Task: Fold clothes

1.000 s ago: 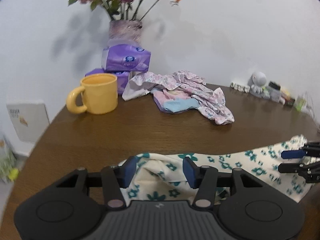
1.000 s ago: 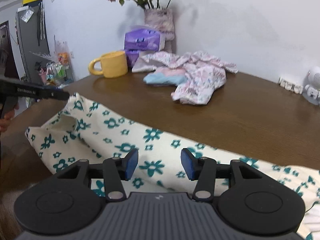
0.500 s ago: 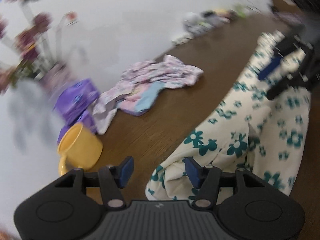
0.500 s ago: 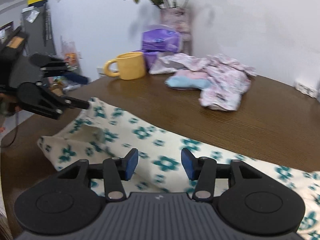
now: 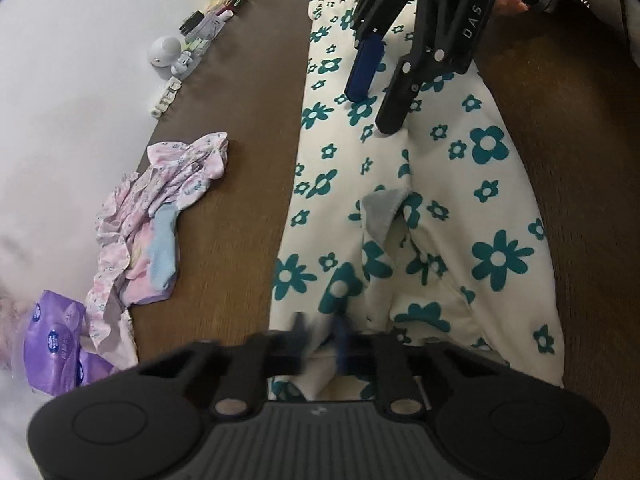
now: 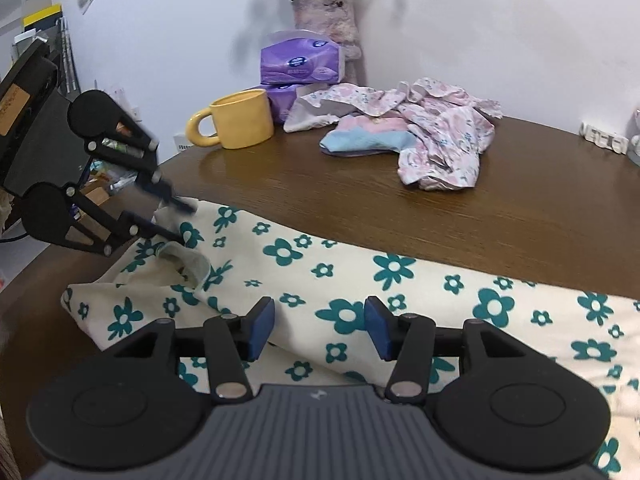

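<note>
Folding stage: left claw [image 5: 320, 336] has just pinched the floral garment [image 5: 400, 208] waist edge on the tabletop [image 5: 240, 160].
Right claw [image 6: 320, 326]: wide apart, empty, hovering over fabric.
Meaning: fold can start.

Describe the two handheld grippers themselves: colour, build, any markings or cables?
Both are matte black linkage grippers with silver pivot screws and blue finger pads. The right gripper bears white "DAS" lettering, with a dark cable looping behind it. The left gripper carries an orange label on its body. No sleeve is clearly visible.
</note>
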